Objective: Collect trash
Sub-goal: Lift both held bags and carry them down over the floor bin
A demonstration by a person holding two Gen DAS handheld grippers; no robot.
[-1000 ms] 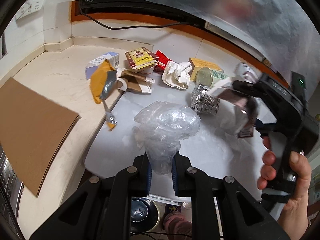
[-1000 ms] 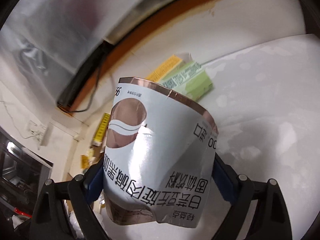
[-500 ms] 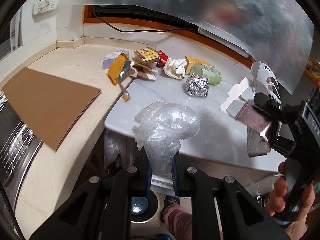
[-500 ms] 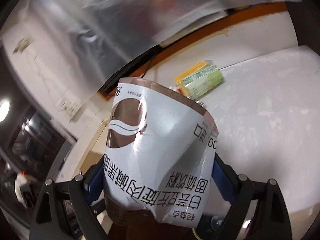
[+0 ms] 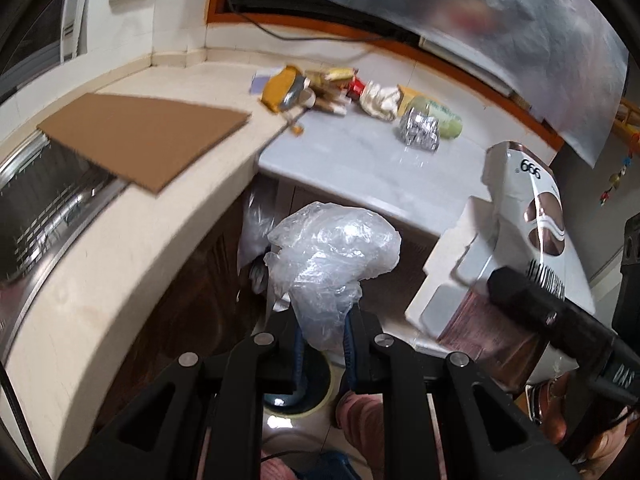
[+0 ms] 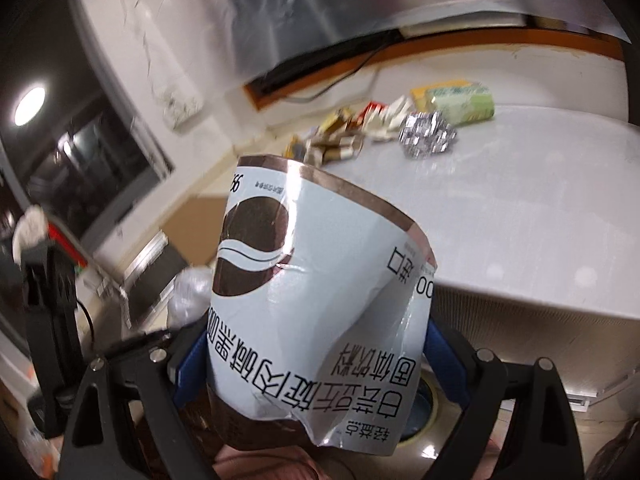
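My left gripper is shut on a crumpled clear plastic bag, held off the front edge of the white table. My right gripper is shut on a crushed white and brown carton with Chinese print. The carton also shows in the left wrist view, to the right of the bag. Both hang below table height, over the floor. More trash lies at the back of the table: a foil ball, a green pack, white paper and yellow wrappers.
A brown cardboard sheet lies on the beige counter at the left, beside a metal sink. A round yellow-rimmed object sits on the floor below the left gripper. A silver foil sheet hangs above the wall.
Both grippers have drawn back from over the table and dropped below its front edge, each still holding its item. The trash pile now looks farther away.
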